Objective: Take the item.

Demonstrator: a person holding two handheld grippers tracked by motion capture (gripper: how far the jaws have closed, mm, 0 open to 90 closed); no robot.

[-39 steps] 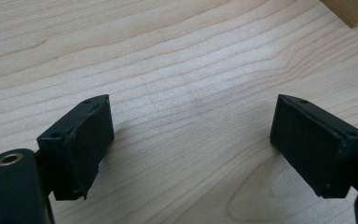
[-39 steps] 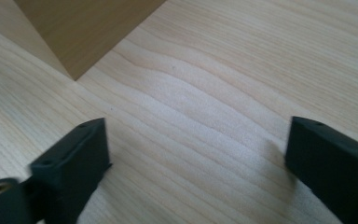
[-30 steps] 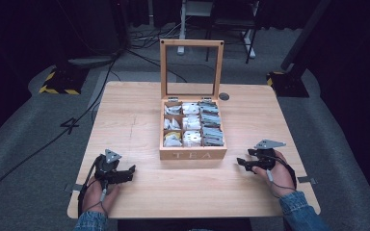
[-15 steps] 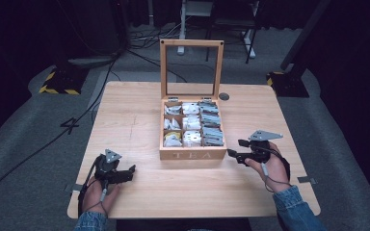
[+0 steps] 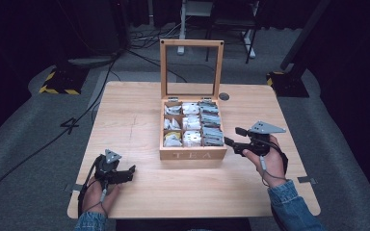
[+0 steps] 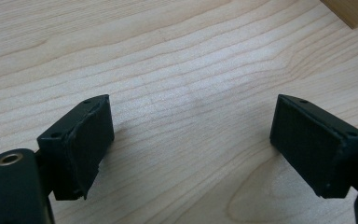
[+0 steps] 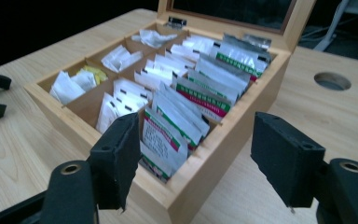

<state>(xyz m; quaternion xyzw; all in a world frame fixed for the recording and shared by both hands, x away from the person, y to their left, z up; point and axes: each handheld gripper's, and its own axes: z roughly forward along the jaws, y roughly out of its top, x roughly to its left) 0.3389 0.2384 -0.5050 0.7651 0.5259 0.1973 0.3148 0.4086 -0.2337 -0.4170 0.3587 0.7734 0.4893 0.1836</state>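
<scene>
Fingers [image 7: 116, 158] of right gripper [image 5: 234, 138] apart, beside tea box [image 5: 192, 155] edge.

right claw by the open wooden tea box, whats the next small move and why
Probably ease the right claw forward and down over the near row of white sachets with green and red bands. Its jaws stand open with nothing between them, just outside the open wooden tea box, level with that row.

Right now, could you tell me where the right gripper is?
In the high view, the right gripper hovers open beside the wooden tea box's right front corner.
</scene>
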